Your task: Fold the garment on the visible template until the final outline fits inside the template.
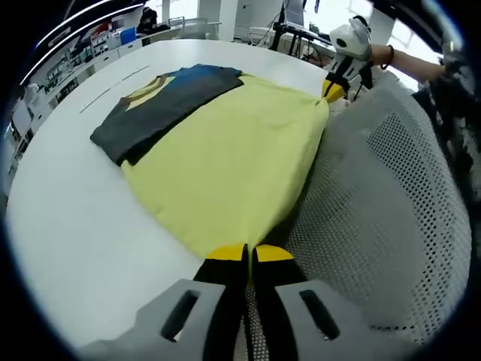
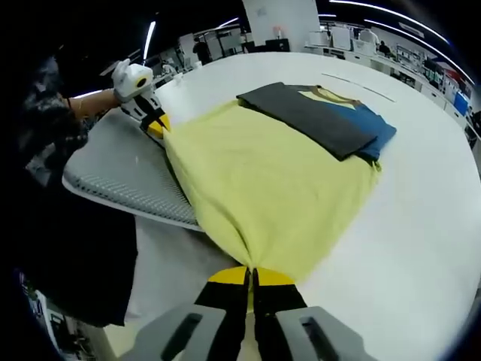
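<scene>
The white table (image 1: 83,226) carries everything. On its near side lies a grey perforated mat (image 1: 376,195), which I judge to be the template. The yellow garment (image 1: 225,158) is spread partly on the table and partly over the edge of this mat, and a folded stack of dark grey and blue clothes (image 1: 161,101) rests on its far end.

The left hand-held gripper (image 1: 249,253) is closed on one near corner of the yellow garment, and the right hand-held gripper (image 2: 250,274) is closed on the other corner; in the left gripper view the right one appears far away (image 1: 331,89).

The step in hand seems to be carrying this edge across for a fold. To do it well, both corners should move together at equal height, so the cloth stays tight and the edge falls straight inside the mat, without dragging the stack.
</scene>
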A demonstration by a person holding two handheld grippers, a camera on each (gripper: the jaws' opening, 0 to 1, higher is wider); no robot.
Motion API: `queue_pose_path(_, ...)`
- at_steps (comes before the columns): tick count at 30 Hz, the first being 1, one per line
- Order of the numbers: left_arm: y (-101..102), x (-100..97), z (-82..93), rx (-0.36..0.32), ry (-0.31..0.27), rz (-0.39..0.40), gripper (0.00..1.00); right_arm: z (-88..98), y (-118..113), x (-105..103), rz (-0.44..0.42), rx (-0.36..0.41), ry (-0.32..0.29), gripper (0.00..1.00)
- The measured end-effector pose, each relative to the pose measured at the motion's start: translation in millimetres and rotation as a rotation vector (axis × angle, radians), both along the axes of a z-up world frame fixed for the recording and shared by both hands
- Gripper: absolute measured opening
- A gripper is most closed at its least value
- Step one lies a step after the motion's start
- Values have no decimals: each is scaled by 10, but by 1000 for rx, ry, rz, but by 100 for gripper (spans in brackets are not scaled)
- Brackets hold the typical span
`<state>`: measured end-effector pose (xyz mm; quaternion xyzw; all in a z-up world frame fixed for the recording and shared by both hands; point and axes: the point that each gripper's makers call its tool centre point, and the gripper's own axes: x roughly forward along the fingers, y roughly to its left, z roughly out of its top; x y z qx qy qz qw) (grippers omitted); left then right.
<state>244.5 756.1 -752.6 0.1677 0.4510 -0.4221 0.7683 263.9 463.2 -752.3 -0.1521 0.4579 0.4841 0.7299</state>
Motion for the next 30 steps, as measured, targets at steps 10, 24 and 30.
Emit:
queue_pose_path(10,28,204,176,-19,-25,81,0,163,14,244,-42,6,-89,0)
queue_pose_path(24,88,656,487,-4,-171,130,0,493,58,747,-113,26,-255,0)
queue_pose_path(30,108,844,621,-10,-219,153,0,608,73,922,-125,29,-301,0)
